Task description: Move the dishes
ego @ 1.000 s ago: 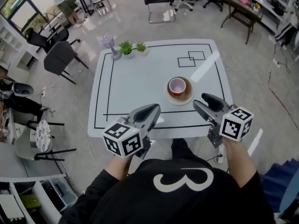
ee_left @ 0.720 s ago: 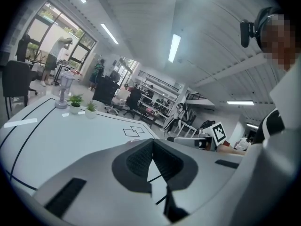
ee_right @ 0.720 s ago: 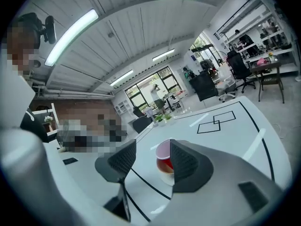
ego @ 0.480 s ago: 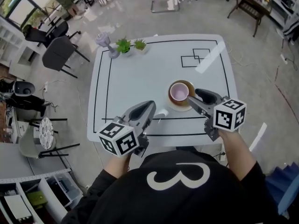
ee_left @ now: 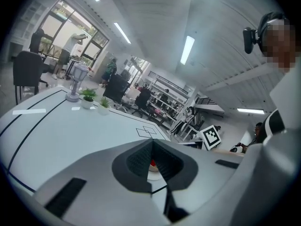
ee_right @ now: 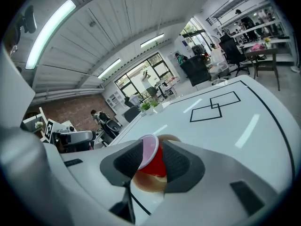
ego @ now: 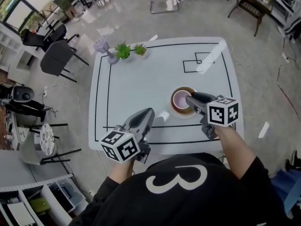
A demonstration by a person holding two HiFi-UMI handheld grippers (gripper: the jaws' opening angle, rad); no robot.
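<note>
A red cup with a pale pink inside stands on a tan saucer near the front right of the white table. My right gripper reaches in from the cup's right. In the right gripper view the cup sits between the pads on its saucer. The jaws of that gripper have just been closing, and both pads touch the cup. My left gripper hovers over the table's front edge, shut and holding nothing. Past its tips a sliver of the cup shows.
Two small potted plants and a purple stemmed ornament stand at the far left corner. Two overlapping black squares are marked at the far right. Black lines border the tabletop. Dark chairs stand left of the table.
Both grippers have come down and forward over the table. The right one moved left up to the cup and its jaws narrowed around it. The left one shifted slightly.
</note>
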